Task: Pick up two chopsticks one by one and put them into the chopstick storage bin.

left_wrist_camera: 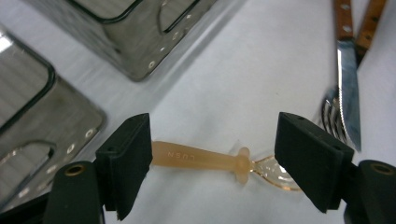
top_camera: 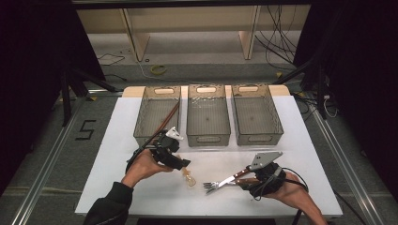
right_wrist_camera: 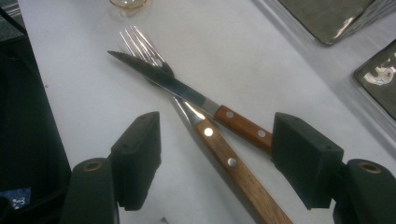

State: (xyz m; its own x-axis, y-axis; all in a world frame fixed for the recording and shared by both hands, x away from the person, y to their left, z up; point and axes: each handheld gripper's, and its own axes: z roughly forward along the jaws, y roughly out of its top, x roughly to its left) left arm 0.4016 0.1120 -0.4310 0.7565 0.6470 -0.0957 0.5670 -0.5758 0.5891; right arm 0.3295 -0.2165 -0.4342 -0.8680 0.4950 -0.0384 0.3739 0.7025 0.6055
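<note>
A translucent amber plastic spoon (top_camera: 189,178) (left_wrist_camera: 201,158) lies flat on the white board. My left gripper (top_camera: 184,164) (left_wrist_camera: 212,161) hovers low over it, open, one jaw past the handle end and the other over the bowl. To its right lie a wood-handled steak knife (top_camera: 230,178) (right_wrist_camera: 177,86) crossed over a wood-handled fork (top_camera: 211,186) (right_wrist_camera: 229,161). My right gripper (top_camera: 241,177) (right_wrist_camera: 215,163) is open, with both wooden handles between its jaws. The pads do not press on them.
Three grey mesh bins stand in a row at the back: left (top_camera: 141,123), middle (top_camera: 208,137), right (top_camera: 277,123). A long dark stick (top_camera: 166,123) leans in the left bin. The white board (top_camera: 141,192) ends close behind my hands.
</note>
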